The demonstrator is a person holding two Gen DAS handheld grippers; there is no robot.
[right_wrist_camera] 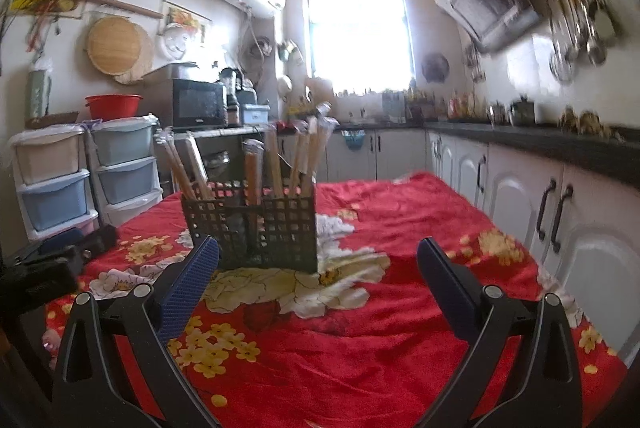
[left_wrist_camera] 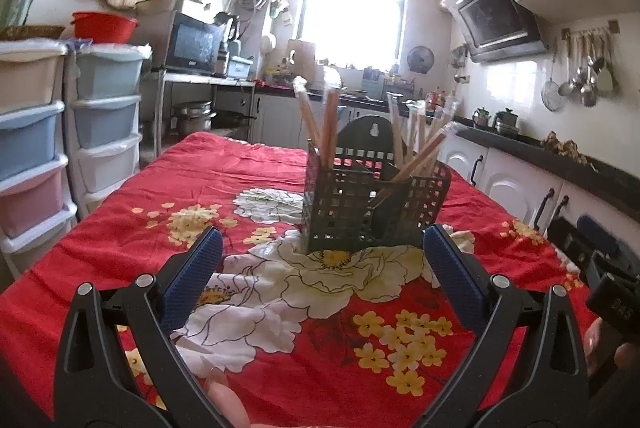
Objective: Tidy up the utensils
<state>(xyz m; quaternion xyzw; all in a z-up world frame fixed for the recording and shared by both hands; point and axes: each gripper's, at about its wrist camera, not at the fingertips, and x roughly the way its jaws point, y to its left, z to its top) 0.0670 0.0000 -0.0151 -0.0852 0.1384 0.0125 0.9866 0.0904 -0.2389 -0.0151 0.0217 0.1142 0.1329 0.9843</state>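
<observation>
A: From the left wrist, where does the black mesh caddy (left_wrist_camera: 370, 204) sit?
B: On the red floral tablecloth (left_wrist_camera: 192, 172), ahead of the left gripper (left_wrist_camera: 322, 242) and slightly right of the middle line between its blue pads, which are spread wide with nothing between them. The caddy stands apart from both fingertips.
A: What's inside it?
B: Wrapped chopsticks (left_wrist_camera: 326, 124) upright in the left compartment, more leaning in the right one; a front pocket looks empty.
A: And the right wrist view?
B: The right gripper (right_wrist_camera: 318, 254) is spread apart too, gripping nothing. The caddy (right_wrist_camera: 260, 224) stands ahead toward its left finger (right_wrist_camera: 188, 288), whose tip overlaps the caddy's lower left corner; I can't tell if they touch. Chopsticks (right_wrist_camera: 254, 172) stand across its compartments. The other gripper (right_wrist_camera: 52, 264) shows at the left edge, over the table
</observation>
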